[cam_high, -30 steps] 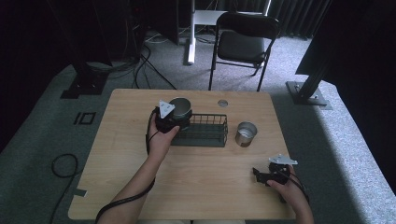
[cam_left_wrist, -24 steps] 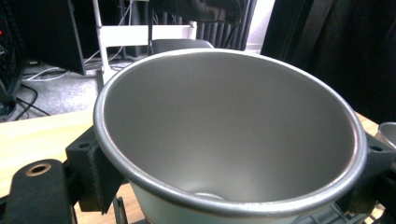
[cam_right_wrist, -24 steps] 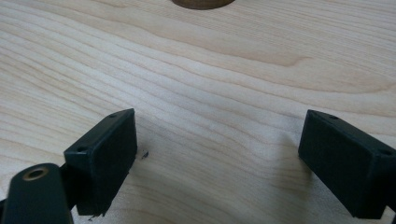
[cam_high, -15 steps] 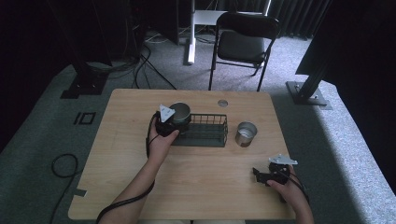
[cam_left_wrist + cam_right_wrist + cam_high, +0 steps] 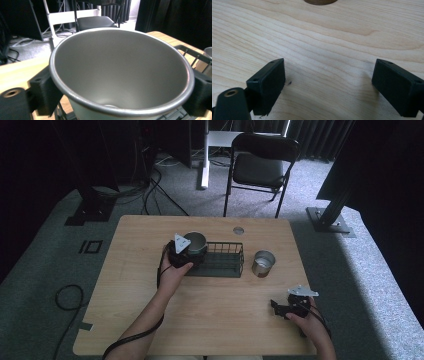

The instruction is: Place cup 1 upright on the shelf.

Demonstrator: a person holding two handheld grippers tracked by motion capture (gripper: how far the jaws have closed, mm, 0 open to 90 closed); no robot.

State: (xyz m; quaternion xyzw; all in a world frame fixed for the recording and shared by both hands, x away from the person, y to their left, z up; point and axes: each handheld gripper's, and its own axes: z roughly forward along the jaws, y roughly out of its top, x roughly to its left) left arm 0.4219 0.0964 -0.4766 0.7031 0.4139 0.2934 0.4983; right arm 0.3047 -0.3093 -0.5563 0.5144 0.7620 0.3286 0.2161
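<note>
Steel cup (image 5: pixel 120 75) is sitting squeezed between the left gripper (image 5: pixel 181 251) jaws, one black jaw pressing each side of the rim, mouth up and tipped a little toward the camera riding on it. It's hanging right at the left end of the wire basket (image 5: pixel 222 260), so I'd guess the basket is where it's heading: just a short way right. The right gripper (image 5: pixel 282 307) is idling on the worktop (image 5: pixel 210 320) with its jaws spread wide and nothing in them, well apart from everything. A second steel cup (image 5: pixel 263 263) is standing just beside the basket's right end.
</note>
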